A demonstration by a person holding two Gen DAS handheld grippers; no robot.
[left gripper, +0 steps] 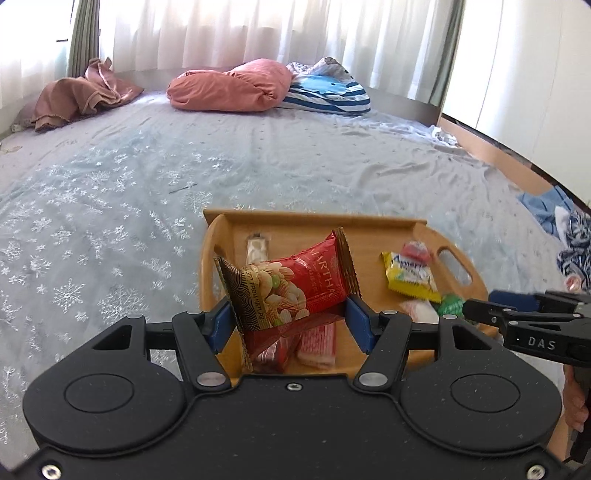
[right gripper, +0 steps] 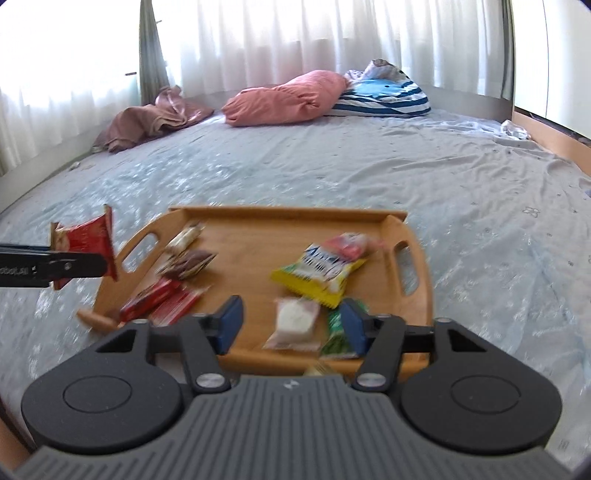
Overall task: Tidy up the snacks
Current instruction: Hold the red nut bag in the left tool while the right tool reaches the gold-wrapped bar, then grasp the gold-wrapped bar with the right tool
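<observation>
This is a bedroom in a home: a wide bed (left gripper: 258, 155) with a snowflake sheet, pillows (left gripper: 229, 86), and white curtains (left gripper: 258, 29) over the window.

tray (right gripper: 288, 218) on bed | yellow packet (right gripper: 317, 275) right of centre; red bars (right gripper: 159, 301) at its left | right gripper (right gripper: 291, 325) open above near edge | left gripper (right gripper: 107, 264) pinching red nut bag (right gripper: 83, 238) left of tray

Sunlit white curtains (left gripper: 258, 33) behind a snowflake-patterned bed (left gripper: 110, 206), pink pillow (left gripper: 232, 86)
</observation>
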